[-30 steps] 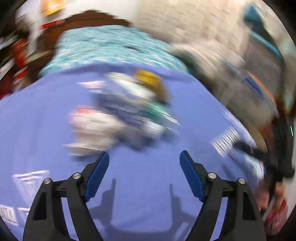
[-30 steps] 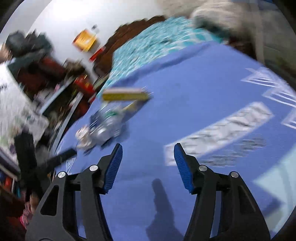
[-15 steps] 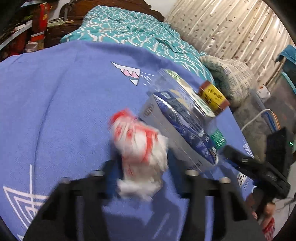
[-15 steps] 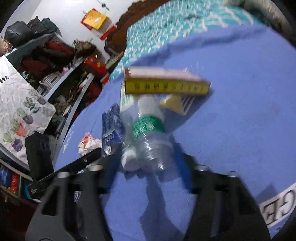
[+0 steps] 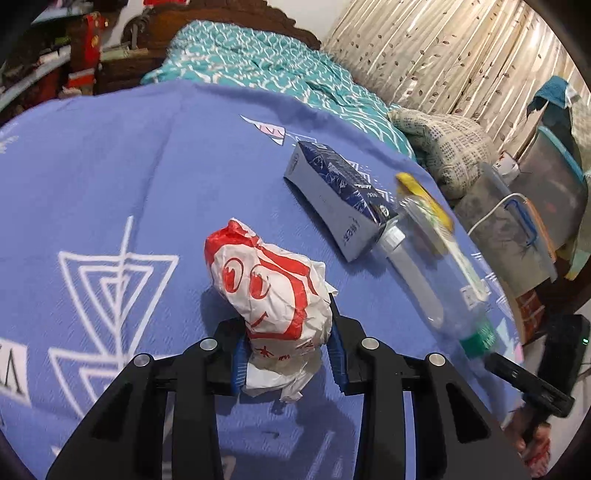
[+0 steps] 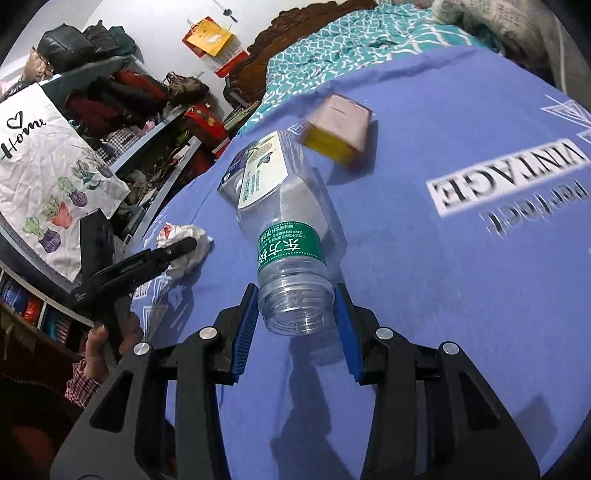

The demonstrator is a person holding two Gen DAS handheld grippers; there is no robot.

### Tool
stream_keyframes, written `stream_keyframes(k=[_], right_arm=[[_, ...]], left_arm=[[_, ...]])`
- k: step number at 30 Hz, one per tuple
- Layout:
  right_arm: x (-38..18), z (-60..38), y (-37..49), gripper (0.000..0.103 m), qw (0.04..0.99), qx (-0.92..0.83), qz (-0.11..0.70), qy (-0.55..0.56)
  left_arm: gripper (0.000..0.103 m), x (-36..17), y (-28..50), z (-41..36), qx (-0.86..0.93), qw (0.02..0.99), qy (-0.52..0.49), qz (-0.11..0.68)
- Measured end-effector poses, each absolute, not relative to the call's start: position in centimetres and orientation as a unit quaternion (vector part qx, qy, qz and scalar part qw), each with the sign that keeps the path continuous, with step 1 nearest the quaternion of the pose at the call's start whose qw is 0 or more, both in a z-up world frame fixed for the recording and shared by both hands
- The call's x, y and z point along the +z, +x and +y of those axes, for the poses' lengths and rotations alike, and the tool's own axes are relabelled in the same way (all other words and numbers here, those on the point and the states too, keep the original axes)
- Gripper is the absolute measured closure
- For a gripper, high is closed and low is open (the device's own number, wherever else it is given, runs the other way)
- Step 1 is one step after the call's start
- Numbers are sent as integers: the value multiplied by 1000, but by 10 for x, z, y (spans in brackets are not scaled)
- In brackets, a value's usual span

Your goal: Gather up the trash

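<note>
A crumpled red-and-white paper wrapper [image 5: 269, 291] sits between the pads of my left gripper [image 5: 288, 325], which is shut on it just above the blue bedspread [image 5: 110, 166]. My right gripper [image 6: 297, 295] holds a clear plastic bottle [image 6: 284, 221] with a green label by its base. Its pads touch both sides while the jaws are opening slightly. The bottle [image 5: 436, 273] hangs tilted, cap end near a dark blue carton [image 5: 332, 184] lying on the spread. A yellow box [image 6: 340, 129] lies beyond the bottle. In the right wrist view, the left gripper [image 6: 177, 247] grips the wrapper [image 6: 184, 240].
A teal quilt [image 5: 258, 62] and wooden headboard [image 5: 236, 11] lie at the bed's far end. Cluttered shelves [image 6: 110, 110] stand along one side. On the other are a curtain [image 5: 443, 55], a patterned cushion [image 5: 447, 147] and plastic bins [image 5: 517, 236].
Both grippers dropped onto the trash pile and closed, the left on the wrapper, the right on the bottle. The bottle is now raised off the carton and the yellow box.
</note>
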State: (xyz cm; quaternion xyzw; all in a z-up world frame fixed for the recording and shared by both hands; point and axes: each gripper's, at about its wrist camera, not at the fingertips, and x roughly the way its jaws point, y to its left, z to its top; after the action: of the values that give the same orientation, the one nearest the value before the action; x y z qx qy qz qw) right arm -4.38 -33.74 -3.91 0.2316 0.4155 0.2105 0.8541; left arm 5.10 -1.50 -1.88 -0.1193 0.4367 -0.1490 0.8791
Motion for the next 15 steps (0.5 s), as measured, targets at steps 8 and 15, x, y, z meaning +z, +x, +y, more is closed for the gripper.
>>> stream_keyframes(k=[8,15], right_arm=[[-46,-349,-52,34,854,180,400,281],[-38,-366,-49,33,863,145,380,299]], left_arm=[[68,-18,48,-28,-118,894,-64,427],[67,-20,50,-29,-105,894,-48,432]])
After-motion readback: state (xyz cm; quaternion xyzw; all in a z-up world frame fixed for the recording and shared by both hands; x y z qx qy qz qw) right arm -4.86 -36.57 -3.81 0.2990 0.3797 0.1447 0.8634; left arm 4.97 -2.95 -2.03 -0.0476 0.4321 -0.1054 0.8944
